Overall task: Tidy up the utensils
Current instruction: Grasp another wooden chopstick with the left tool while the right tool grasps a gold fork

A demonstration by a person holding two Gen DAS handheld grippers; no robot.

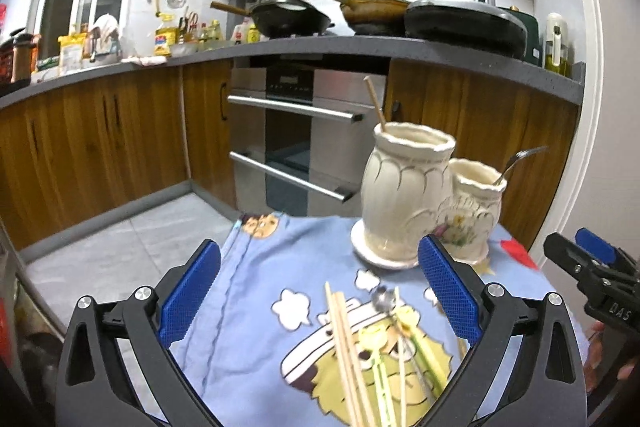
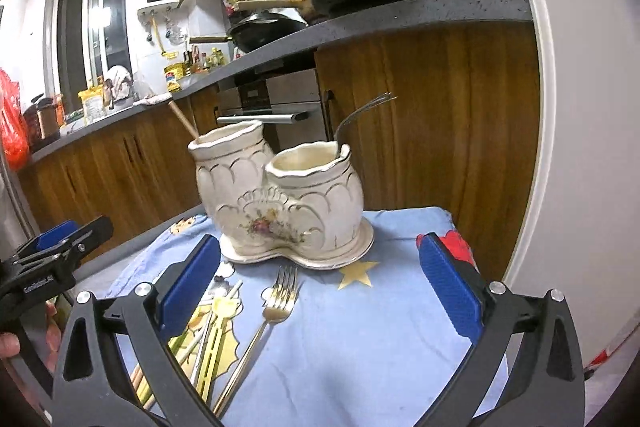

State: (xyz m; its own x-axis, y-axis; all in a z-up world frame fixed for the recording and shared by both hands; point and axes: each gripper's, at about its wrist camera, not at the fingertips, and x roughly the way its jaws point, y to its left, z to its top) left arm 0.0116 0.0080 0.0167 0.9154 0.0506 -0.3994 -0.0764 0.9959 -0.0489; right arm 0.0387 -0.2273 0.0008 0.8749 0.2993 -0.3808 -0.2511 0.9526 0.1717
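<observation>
Both tools spread wide, holding nothing: left tool [image 1: 320, 291] above the loose pile, right tool [image 2: 320, 287] above the lone fork [image 2: 276, 301]. On the blue cartoon cloth [image 2: 360, 327] covering the worktop, just in front of the ceramic holder [image 2: 280, 195], lying flat: wooden chopsticks [image 1: 348, 343], a spoon [image 1: 382, 297] and pale green sticks [image 1: 424, 351], all bunched together. Long axes running roughly away from the left tool toward the holder, so nearly in line with its fingers rather than across them. Fork tines toward the holder, handle slanting back to the lower left, between the right tool's pads. Already standing in the holder: one chopstick [image 1: 375, 103] in the taller cup, one fork [image 2: 362, 113] in the shorter. Likely next: right tool nearer the fork, left nearer the chopsticks; wrist turn probably needed to close across a shaft.
</observation>
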